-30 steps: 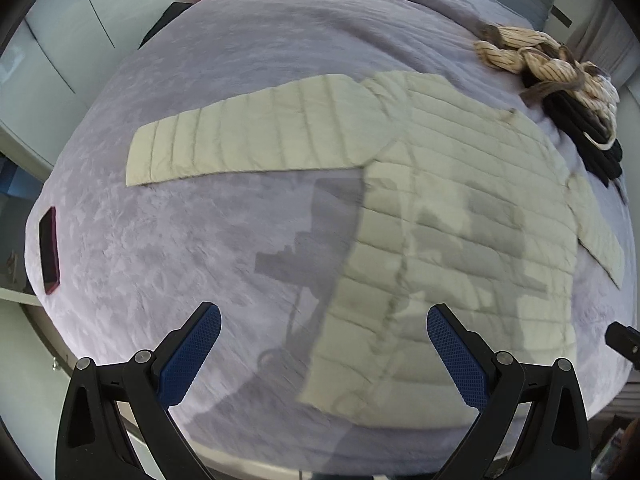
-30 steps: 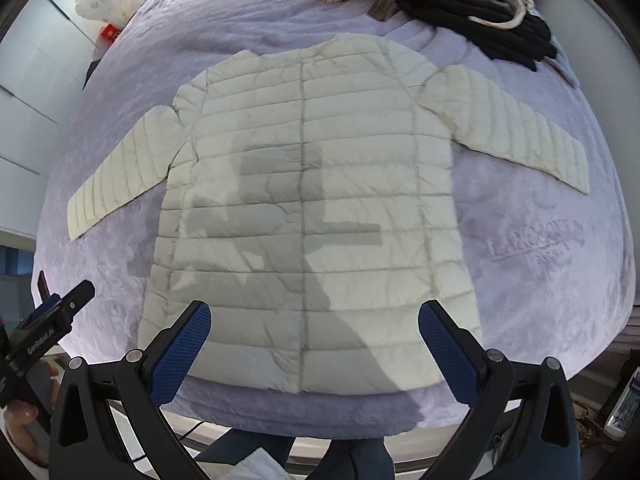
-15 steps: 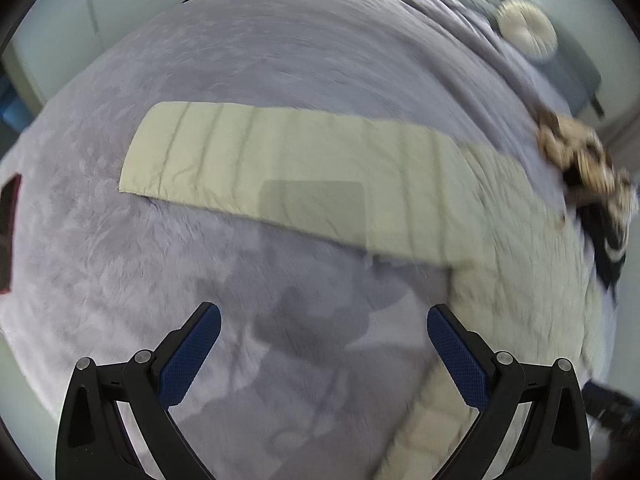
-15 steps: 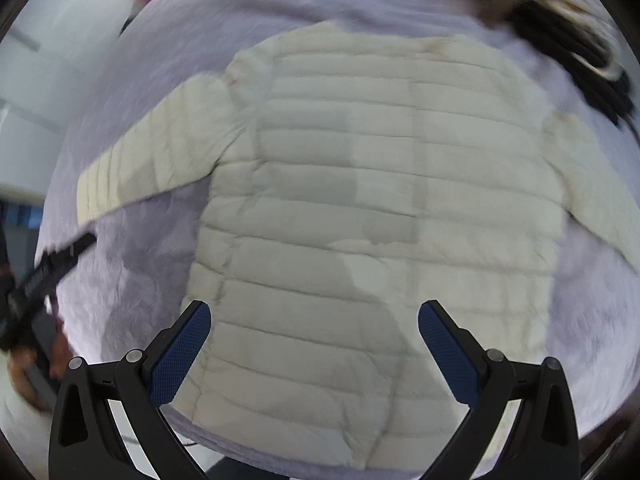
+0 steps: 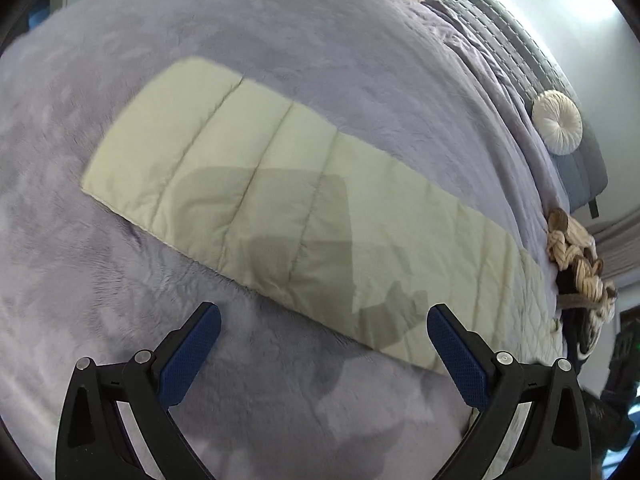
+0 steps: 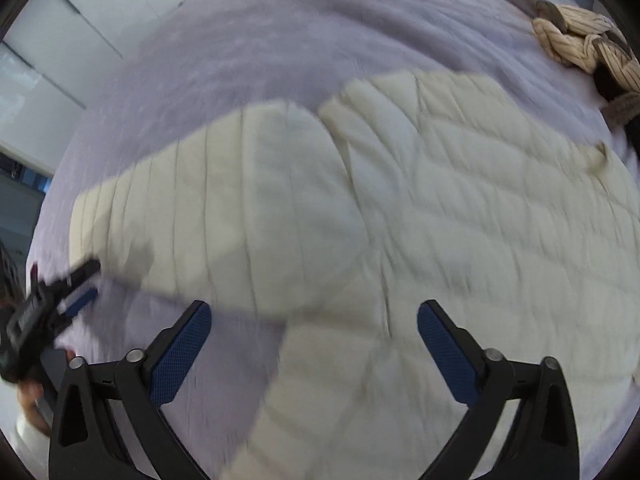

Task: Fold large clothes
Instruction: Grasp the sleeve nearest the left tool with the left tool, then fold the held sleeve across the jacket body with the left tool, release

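**While Both Tools Gape, a Quilted Jacket Lies Flat on the Bed**

Where the plush lavender bedspread [image 5: 360, 52] covers the bed, a cream quilted jacket [image 6: 460, 208] lies spread flat, its puffy fabric stitched into long parallel channels. Its sleeve [image 5: 256, 200] stretches out as a tapering band with a straight-cut cuff, lying smooth on the velvety pile.

The left tool [image 5: 323, 354] hangs above the bedspread just beside the sleeve's lower edge, its blue dimpled pads spread wide with nothing between them. The right tool [image 6: 314, 344] hovers over the spot where sleeve meets body; its jaws have just been closing a little, yet they stand wide apart and grip nothing, the cloth lying beneath them unpinched.

Near the bed's far edge sits a heap of chunky cable-knit beige and black garments [image 5: 580, 264]. A round white pleated cushion [image 5: 557, 123] rests against a grey stitched headboard [image 5: 532, 60].
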A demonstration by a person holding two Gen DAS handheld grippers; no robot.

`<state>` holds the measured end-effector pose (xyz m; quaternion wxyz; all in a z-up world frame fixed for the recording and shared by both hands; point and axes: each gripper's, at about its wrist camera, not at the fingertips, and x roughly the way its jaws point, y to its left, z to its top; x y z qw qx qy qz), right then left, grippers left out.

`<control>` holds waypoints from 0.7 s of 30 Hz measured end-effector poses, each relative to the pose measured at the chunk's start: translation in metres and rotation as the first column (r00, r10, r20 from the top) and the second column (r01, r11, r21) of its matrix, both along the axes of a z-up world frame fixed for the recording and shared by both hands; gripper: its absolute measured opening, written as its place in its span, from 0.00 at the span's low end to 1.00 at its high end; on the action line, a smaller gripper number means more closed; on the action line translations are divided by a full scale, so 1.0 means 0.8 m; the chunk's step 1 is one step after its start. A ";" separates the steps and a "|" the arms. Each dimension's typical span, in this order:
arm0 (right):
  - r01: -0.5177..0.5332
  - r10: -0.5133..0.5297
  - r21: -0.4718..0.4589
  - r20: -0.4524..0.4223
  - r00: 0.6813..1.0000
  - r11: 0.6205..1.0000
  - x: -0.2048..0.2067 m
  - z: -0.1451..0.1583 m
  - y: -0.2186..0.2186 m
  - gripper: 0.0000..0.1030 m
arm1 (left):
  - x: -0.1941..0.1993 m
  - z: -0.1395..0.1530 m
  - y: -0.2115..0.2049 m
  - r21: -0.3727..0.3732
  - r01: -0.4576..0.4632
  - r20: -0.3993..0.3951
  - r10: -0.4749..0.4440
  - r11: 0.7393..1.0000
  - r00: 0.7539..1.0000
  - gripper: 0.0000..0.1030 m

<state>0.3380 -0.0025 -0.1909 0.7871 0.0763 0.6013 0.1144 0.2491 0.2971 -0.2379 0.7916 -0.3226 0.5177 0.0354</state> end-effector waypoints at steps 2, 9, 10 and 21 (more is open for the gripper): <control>0.013 -0.013 0.056 0.001 1.000 0.998 -0.009 -0.005 -0.006 0.48 | 0.002 -0.013 0.001 -0.025 -0.023 0.000 0.023 0.999 1.000 1.00; 0.043 -0.035 0.130 -0.062 0.997 0.991 -0.052 -0.031 -0.039 0.20 | 0.034 -0.028 -0.001 -0.018 -0.065 0.032 0.066 0.998 0.997 1.00; 0.044 -0.036 0.131 -0.062 0.997 0.990 -0.048 -0.034 -0.036 0.20 | 0.037 -0.027 0.000 -0.017 -0.079 0.040 0.080 0.997 0.996 0.98; 0.084 -0.074 0.173 -0.064 0.995 0.981 -0.153 -0.014 -0.096 0.19 | 0.061 0.044 -0.030 -0.029 0.091 0.214 -0.083 0.995 0.973 0.06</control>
